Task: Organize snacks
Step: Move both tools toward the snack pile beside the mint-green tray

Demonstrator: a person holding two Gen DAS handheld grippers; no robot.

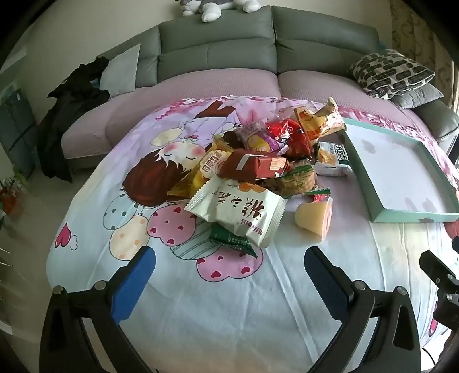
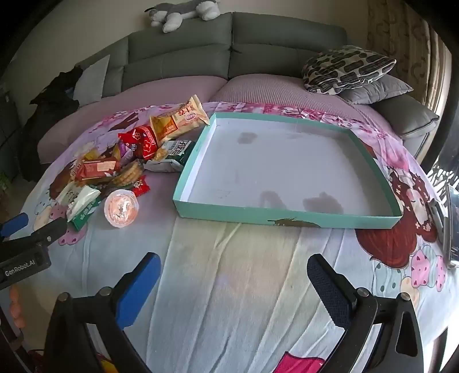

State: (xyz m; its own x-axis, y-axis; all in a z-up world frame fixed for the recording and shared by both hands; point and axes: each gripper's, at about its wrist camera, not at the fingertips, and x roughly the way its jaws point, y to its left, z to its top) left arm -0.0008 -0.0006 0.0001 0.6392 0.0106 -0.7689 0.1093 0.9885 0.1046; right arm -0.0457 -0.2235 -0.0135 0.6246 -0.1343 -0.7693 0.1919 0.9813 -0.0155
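A pile of snack packets [image 1: 258,155] lies on a cartoon-print cloth [image 1: 200,287]; it also shows in the right wrist view [image 2: 114,169]. A white packet [image 1: 238,209] and a jelly cup [image 1: 315,215] lie nearest me; the cup shows in the right wrist view too [image 2: 122,208]. An empty teal box lid [image 2: 287,218] lies right of the pile, also seen in the left wrist view [image 1: 413,216]. My left gripper [image 1: 229,275] is open and empty, just short of the pile. My right gripper [image 2: 233,281] is open and empty, in front of the lid.
A grey sofa [image 1: 215,51] stands behind the table with patterned cushions [image 2: 347,69] at the right, dark clothing [image 1: 77,94] at the left and a plush toy [image 2: 183,13] on top. The left gripper's body [image 2: 25,252] shows at the left of the right wrist view.
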